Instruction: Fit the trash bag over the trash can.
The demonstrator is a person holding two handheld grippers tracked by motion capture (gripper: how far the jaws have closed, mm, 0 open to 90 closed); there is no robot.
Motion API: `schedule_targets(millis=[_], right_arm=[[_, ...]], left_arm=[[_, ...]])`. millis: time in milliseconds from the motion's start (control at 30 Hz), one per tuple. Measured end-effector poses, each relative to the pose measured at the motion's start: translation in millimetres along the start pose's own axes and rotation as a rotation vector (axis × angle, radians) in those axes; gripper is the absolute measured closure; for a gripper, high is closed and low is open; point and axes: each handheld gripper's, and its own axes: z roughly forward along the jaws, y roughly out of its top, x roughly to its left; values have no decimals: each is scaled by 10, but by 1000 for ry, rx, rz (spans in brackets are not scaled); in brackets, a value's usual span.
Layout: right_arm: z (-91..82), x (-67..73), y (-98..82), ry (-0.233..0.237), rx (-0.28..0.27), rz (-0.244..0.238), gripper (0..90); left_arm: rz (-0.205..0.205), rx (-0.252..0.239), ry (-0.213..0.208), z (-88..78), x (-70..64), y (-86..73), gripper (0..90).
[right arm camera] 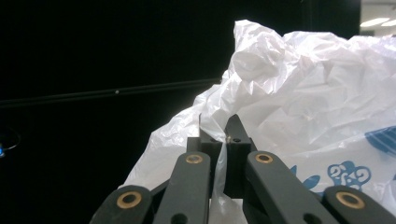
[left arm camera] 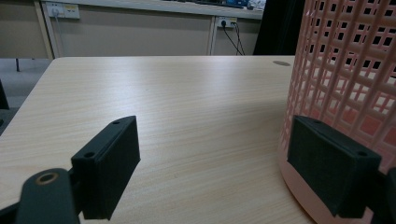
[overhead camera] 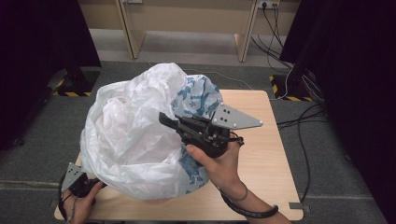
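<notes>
A large white plastic bag (overhead camera: 130,135) with blue print is draped over something bulky on the wooden table (overhead camera: 264,158). My right gripper (overhead camera: 163,118) reaches in from the right at the bag's upper edge. In the right gripper view its jaws (right arm camera: 219,127) are shut on a fold of the white bag (right arm camera: 299,88). My left gripper (overhead camera: 80,183) rests at the table's front left corner, partly hidden by the bag. In the left gripper view its jaws (left arm camera: 217,161) stand wide open beside a pink lattice basket (left arm camera: 348,70), with the right pad (left arm camera: 327,163) close against the basket's base.
Bare tabletop (left arm camera: 187,102) stretches ahead of the left gripper. Black curtains (overhead camera: 355,70) flank the table on both sides. Cables (overhead camera: 303,116) trail over the grey floor at the right. A wooden desk (overhead camera: 187,23) stands at the back.
</notes>
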Motion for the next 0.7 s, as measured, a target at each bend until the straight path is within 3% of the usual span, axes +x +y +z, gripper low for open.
schedule_targets(millis=[400,700], right_arm=[[17,63,-15,41,6,45,900],[70,121,-125,68,40,72,900]], left_arm=[[-1,0,-2,1,-1,0,162],[-1,-1,-2,1,-2,0,162]])
